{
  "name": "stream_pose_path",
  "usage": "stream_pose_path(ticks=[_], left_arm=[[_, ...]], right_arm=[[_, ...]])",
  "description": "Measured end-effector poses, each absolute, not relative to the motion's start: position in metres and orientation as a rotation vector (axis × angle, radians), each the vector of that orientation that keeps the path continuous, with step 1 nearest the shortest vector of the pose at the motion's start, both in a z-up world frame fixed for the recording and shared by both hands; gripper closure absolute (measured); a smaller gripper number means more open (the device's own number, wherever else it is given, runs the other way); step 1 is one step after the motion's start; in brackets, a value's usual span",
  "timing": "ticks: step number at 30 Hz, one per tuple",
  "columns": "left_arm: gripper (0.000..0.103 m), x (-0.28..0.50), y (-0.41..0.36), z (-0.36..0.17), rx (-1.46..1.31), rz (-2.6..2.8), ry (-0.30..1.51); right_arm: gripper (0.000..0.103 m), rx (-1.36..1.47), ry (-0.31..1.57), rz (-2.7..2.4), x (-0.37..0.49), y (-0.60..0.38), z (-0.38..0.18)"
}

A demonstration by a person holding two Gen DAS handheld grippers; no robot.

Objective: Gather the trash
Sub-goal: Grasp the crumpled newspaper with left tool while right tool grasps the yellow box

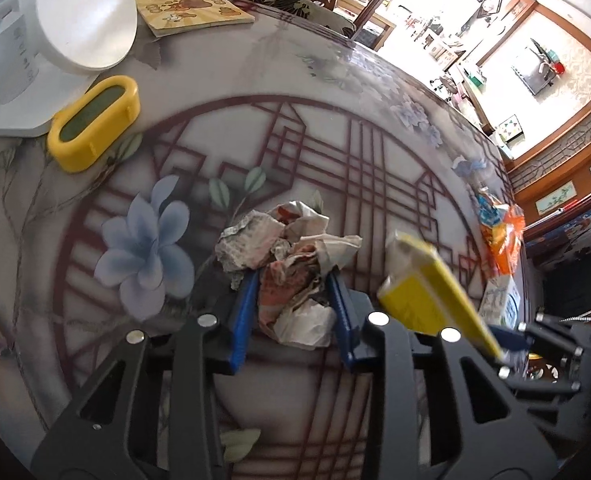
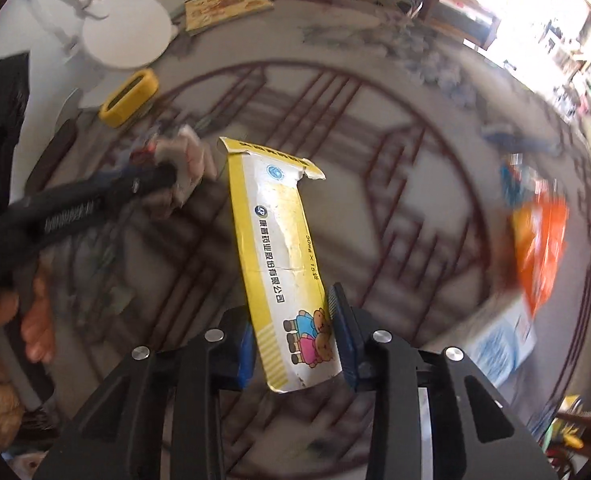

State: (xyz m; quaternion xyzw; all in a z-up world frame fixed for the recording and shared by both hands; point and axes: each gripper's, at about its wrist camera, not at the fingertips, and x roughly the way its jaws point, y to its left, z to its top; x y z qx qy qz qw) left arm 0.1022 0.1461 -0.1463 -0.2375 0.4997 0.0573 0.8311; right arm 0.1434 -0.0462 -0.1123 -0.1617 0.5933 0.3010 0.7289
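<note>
My left gripper (image 1: 291, 280) clamps one crumpled paper wad (image 1: 291, 264). My right gripper (image 2: 295, 332) clamps one flattened yellow medicine carton (image 2: 279, 248). One orange bag (image 2: 543, 240) lies far right on the table (image 2: 415, 200).

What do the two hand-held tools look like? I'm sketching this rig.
Each tool, left and right, has two blue fingers on black angular frames with triangular cutouts and round silver bolts. A bare hand grips a black handle; no sleeve visible.

Both wrist cameras looked steeply down, close above the patterned surface (image 1: 335, 160); both views shared the yellow container (image 1: 94, 123), booklet (image 1: 191, 6) and white lamp (image 1: 83, 16).
</note>
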Motion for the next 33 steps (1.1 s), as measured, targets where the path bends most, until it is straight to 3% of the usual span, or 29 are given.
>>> stream_pose_path(ticks=[1, 3, 4, 5, 11, 12, 14, 17, 24, 27, 31, 33], left_arm=[[0.066, 0.098, 0.146, -0.148, -0.505, 0.12, 1.067], [0.059, 0.092, 0.15, -0.152, -0.515, 0.131, 1.08], [0.059, 0.089, 0.153, -0.154, -0.525, 0.139, 1.085], [0.057, 0.086, 0.155, -0.155, -0.539, 0.142, 1.085], [0.053, 0.087, 0.158, -0.156, -0.512, 0.161, 1.083], [0.054, 0.087, 0.158, -0.156, -0.507, 0.162, 1.082], [0.057, 0.087, 0.157, -0.157, -0.495, 0.168, 1.077], [0.063, 0.084, 0.159, -0.155, -0.505, 0.167, 1.071], [0.064, 0.072, 0.152, -0.141, -0.495, 0.158, 1.05], [0.064, 0.065, 0.144, -0.135, -0.489, 0.144, 1.046], [0.064, 0.054, 0.129, -0.124, -0.472, 0.114, 1.036], [0.064, 0.049, 0.121, -0.118, -0.454, 0.095, 1.029]], right_arm=[[0.066, -0.358, 1.314, 0.659, 0.14, -0.048, -0.114], [0.054, -0.336, 1.341, 0.655, 0.131, -0.051, -0.118], [0.038, -0.321, 1.347, 0.652, 0.128, -0.051, -0.116], [0.031, -0.302, 1.348, 0.65, 0.128, -0.051, -0.116], [0.032, -0.301, 1.35, 0.634, 0.132, -0.035, -0.123], [0.033, -0.304, 1.354, 0.637, 0.133, -0.031, -0.126], [0.057, -0.304, 1.368, 0.65, 0.132, -0.026, -0.131], [0.058, -0.303, 1.346, 0.655, 0.126, -0.024, -0.129], [0.06, -0.21, 1.301, 0.671, 0.104, -0.041, -0.099], [0.07, -0.172, 1.294, 0.67, 0.091, -0.05, -0.088], [0.096, -0.118, 1.278, 0.66, 0.073, -0.062, -0.075], [0.1, -0.107, 1.27, 0.653, 0.066, -0.068, -0.072]])
